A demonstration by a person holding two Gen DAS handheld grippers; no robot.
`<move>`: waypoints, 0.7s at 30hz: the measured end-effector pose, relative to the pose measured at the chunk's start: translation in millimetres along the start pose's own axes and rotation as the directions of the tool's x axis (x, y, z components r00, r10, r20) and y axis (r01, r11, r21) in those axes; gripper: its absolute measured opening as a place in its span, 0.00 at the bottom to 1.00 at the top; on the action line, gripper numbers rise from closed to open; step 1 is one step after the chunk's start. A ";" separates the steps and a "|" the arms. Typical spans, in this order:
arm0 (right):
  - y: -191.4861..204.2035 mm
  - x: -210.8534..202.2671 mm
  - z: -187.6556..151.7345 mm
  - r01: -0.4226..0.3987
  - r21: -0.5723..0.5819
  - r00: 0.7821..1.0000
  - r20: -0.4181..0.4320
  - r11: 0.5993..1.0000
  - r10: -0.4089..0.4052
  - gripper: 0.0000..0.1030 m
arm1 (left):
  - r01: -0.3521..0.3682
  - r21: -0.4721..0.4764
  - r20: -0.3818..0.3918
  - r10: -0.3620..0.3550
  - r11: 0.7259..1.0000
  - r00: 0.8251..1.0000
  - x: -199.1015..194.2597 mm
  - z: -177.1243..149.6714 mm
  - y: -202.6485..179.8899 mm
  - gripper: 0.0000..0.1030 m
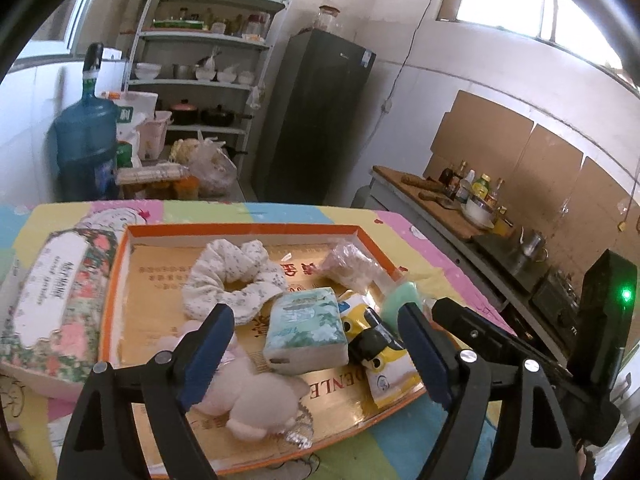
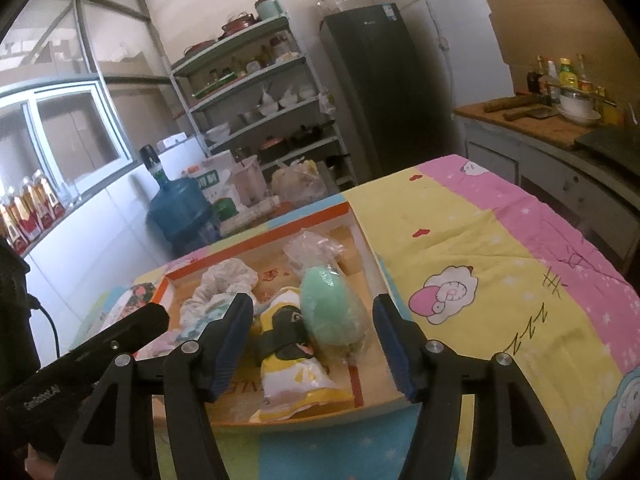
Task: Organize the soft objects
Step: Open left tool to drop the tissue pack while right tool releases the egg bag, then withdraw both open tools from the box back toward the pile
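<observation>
A shallow orange-rimmed tray [image 1: 248, 229] on the table holds several soft things. They are a floral scrunchie [image 1: 232, 280], a green tissue pack [image 1: 306, 330], a yellow penguin pouch [image 1: 380, 356], a pink plush toy [image 1: 256, 400], a mint-green sponge in plastic [image 1: 400, 300] and a clear bag [image 1: 352, 266]. My left gripper [image 1: 316, 320] hangs open above the tissue pack and plush, gripping nothing. My right gripper [image 2: 314, 308] is open over the tray's near right end. The green sponge [image 2: 332, 312] and the pouch [image 2: 292, 364] lie below it, untouched.
A floral tissue box [image 1: 52, 304] lies left of the tray. A patchwork quilt [image 2: 500, 280] covers the table to the right. Beyond stand a blue water jug [image 1: 84, 140], shelves [image 1: 208, 40], a dark fridge [image 1: 316, 116] and a counter with bottles [image 2: 560, 92].
</observation>
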State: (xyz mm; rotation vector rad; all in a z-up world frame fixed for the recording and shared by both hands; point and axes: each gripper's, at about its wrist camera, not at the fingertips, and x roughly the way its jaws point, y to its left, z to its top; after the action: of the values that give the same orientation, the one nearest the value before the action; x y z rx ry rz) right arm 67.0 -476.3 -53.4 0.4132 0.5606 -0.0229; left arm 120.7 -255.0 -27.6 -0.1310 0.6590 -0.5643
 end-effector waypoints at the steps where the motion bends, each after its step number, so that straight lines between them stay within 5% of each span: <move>1: 1.9 -2.4 -0.6 -0.001 0.000 1.000 0.003 1.000 0.001 0.62 | -0.005 0.005 0.008 0.005 1.000 1.000 -4.5 -0.2 0.4 0.81; 21: 50.2 -48.6 -19.6 -0.010 -0.043 0.999 0.042 0.999 0.012 0.63 | -0.005 0.045 0.053 0.002 0.999 0.999 -71.9 -14.0 13.6 0.81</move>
State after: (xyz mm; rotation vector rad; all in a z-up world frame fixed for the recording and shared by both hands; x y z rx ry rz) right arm 22.3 -427.0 -24.3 0.3738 0.5160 -0.0089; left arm 71.8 -204.2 -3.5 -0.1023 0.5948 -0.5701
